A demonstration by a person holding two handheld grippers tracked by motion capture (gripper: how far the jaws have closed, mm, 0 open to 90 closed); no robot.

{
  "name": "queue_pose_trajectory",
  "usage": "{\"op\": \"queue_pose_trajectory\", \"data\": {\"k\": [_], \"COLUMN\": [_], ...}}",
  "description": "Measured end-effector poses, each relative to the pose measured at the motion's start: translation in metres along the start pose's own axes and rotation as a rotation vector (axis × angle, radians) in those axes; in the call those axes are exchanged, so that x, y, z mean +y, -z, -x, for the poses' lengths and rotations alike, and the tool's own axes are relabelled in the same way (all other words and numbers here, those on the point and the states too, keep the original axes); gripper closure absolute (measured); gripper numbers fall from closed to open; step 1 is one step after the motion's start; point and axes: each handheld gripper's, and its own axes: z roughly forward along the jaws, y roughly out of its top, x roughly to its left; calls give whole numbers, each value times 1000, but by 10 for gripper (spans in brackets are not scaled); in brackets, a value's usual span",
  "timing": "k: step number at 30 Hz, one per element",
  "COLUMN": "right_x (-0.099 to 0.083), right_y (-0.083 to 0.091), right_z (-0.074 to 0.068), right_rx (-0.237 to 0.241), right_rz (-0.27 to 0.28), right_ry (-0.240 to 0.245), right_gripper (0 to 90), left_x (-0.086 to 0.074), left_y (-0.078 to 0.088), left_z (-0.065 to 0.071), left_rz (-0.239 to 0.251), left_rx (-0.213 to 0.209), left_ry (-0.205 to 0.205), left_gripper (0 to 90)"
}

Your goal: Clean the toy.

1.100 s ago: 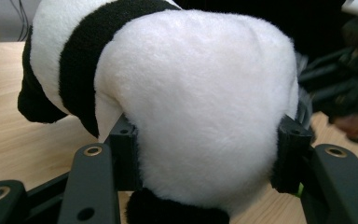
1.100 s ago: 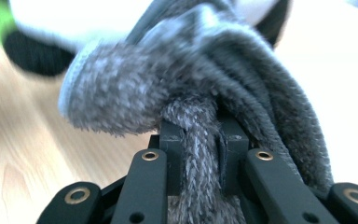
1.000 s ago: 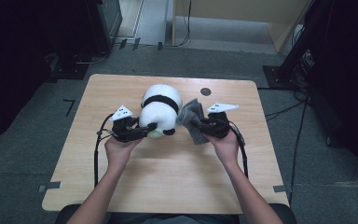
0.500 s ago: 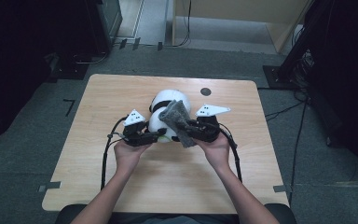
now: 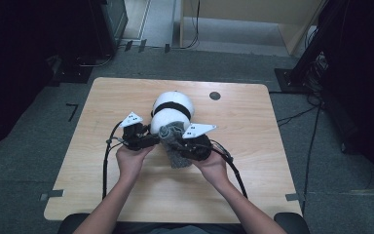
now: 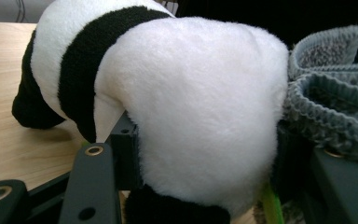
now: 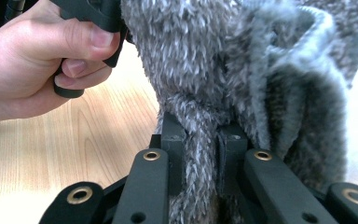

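Observation:
A white plush toy with a black band (image 5: 173, 109) lies on the wooden table (image 5: 272, 146). My left gripper (image 5: 151, 140) holds the toy's near end. In the left gripper view the white body (image 6: 191, 107) is squeezed between the two black jaws of that gripper (image 6: 205, 158). My right gripper (image 5: 177, 146) is shut on a grey knitted piece (image 5: 176, 155) and presses it against the toy's near right side. In the right gripper view a twisted strand of the grey knit (image 7: 200, 60) is pinched between the pads of the right gripper (image 7: 200, 140). The knit's ribbed edge (image 6: 331, 102) sits beside the toy.
A small dark round mark (image 5: 215, 95) lies on the table behind the toy. The person's left hand (image 7: 37, 56) grips its tool close to the knit. Cables trail from both grippers toward the near edge. Dark equipment (image 5: 107, 24) and a stand base (image 5: 297, 78) sit on the floor beyond the table.
My right gripper has carried the grey knit leftward until it touches the toy. The left gripper has shifted a little right, closer to it. The toy stays in place.

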Motion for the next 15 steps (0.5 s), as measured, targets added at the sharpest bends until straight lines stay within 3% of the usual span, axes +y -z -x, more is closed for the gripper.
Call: {"op": "queue_pose_trajectory", "data": {"k": [8, 15], "right_x": [-9, -15], "right_y": [-4, -12], "right_z": [6, 7], "right_rx": [10, 18], "right_rz": [6, -47], "right_ry": [27, 34], "right_gripper": [784, 784], "left_x": [0, 2], "left_y": [-2, 3], "left_z": [1, -2], "left_rz": [-20, 11], "left_rx": [19, 6], "left_ry": [-19, -9], "left_gripper": [425, 424]}}
